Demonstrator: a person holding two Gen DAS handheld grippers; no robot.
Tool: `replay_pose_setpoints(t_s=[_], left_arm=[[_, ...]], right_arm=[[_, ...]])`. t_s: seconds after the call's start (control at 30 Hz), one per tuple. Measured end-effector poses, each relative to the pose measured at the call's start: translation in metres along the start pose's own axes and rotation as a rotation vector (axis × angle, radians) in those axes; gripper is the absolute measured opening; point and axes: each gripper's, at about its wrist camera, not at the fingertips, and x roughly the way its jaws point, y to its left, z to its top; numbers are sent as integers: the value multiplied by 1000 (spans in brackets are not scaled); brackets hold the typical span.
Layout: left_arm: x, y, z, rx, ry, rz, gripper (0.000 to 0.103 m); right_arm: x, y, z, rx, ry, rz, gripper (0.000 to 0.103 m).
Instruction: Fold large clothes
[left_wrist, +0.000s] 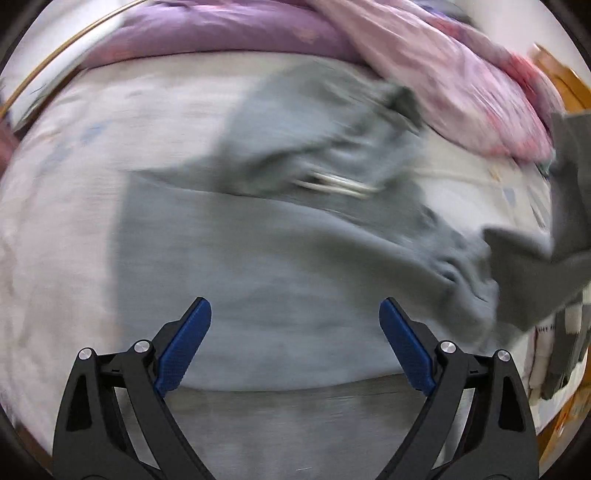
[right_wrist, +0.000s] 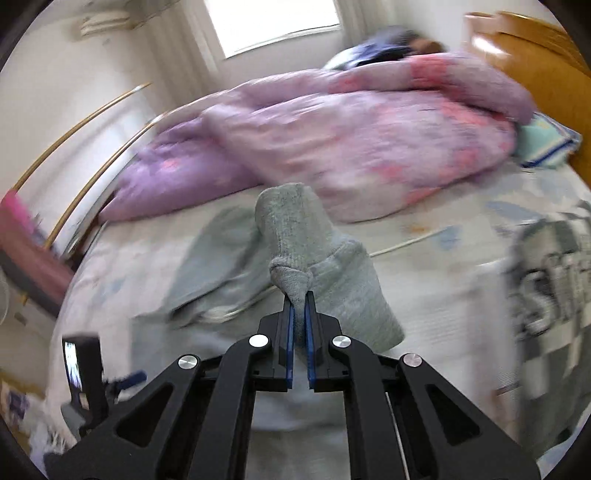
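Observation:
A large grey garment (left_wrist: 280, 258) lies spread on a pale bedsheet (left_wrist: 59, 221), with white drawstrings (left_wrist: 340, 182) showing near its middle. My left gripper (left_wrist: 295, 306) hovers over its lower part, open, with nothing between the blue pads (left_wrist: 184, 343). In the right wrist view my right gripper (right_wrist: 299, 299) is shut on a bunched fold of the grey garment (right_wrist: 295, 236), lifted off the bed; the rest of the cloth trails down to the sheet. In the left wrist view a dark grey shape at the right edge is too blurred to name.
A rumpled pink and purple quilt (right_wrist: 332, 147) fills the far side of the bed. A black-and-white checked cloth (right_wrist: 550, 280) lies at the right. A wooden headboard (right_wrist: 535, 55) stands at the far right, a pillow (right_wrist: 546, 144) beside it, a window (right_wrist: 277, 22) behind.

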Motion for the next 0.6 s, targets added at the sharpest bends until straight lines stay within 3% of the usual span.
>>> replay_pose_setpoints(t_s=[0.27,0.37,0.47,0.53,0.6], left_arm=[[-39,136,15,-155,-49,108,92],[-43,166,12,-182,-46,127,92],[-46,186,5,-211,-44,124,92],[-46,190,-1,-233,-49,107,92],[-41,184,-4,-241,-42,95,92]], right_arm=[[82,178,-59,-129,152,177,9],[130,219,-93,-135,305,233,11],[153,221,-113,-73,436,260,12],[146,213,-118,-36,441,292,17],[136,198,-117,-13,448,326,36]])
